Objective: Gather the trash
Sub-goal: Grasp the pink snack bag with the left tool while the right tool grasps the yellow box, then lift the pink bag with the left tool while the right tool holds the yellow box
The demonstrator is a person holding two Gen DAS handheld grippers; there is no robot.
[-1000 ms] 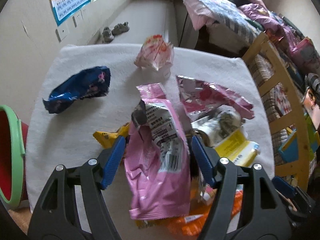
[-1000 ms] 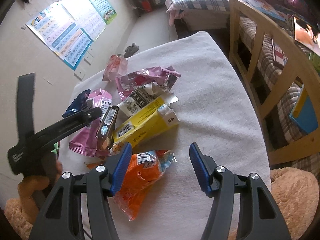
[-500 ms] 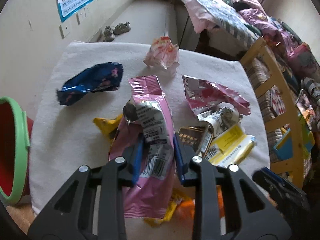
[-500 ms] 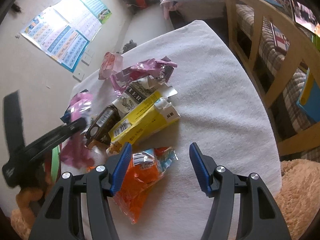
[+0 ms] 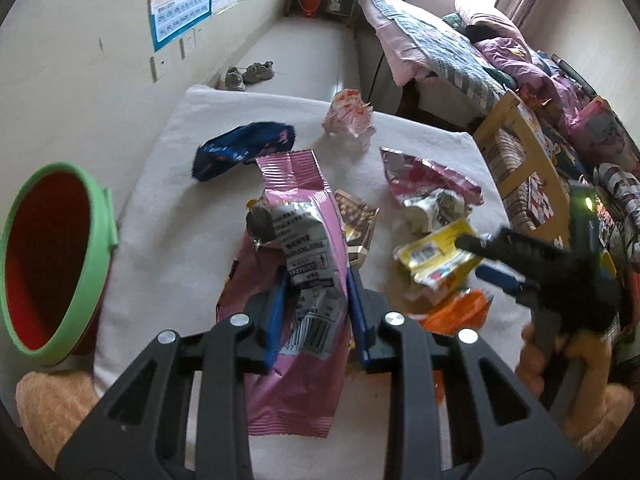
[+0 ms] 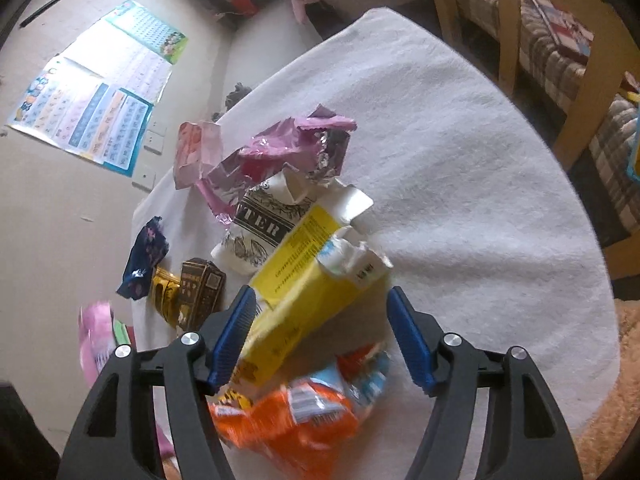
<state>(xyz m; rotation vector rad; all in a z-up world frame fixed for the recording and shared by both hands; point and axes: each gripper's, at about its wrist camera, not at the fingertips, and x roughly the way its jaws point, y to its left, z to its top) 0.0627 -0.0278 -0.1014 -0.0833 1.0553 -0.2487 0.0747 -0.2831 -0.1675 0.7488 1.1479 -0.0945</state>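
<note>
My left gripper is shut on a pink snack bag and holds it above the white-clothed table. A red bin with a green rim stands at the left, beside the table. My right gripper is open, its fingers either side of a yellow carton, above an orange wrapper. The right gripper also shows in the left wrist view at the right, over the yellow carton.
More trash lies on the cloth: a dark blue wrapper, a pink-white crumpled bag, a pink foil wrapper, a brown packet and a white printed bag. A wooden bed frame stands right of the table.
My left gripper closed on the pink bag and lifted it off the pile. My right gripper moved forward and down, so its open fingers now straddle the yellow carton.
</note>
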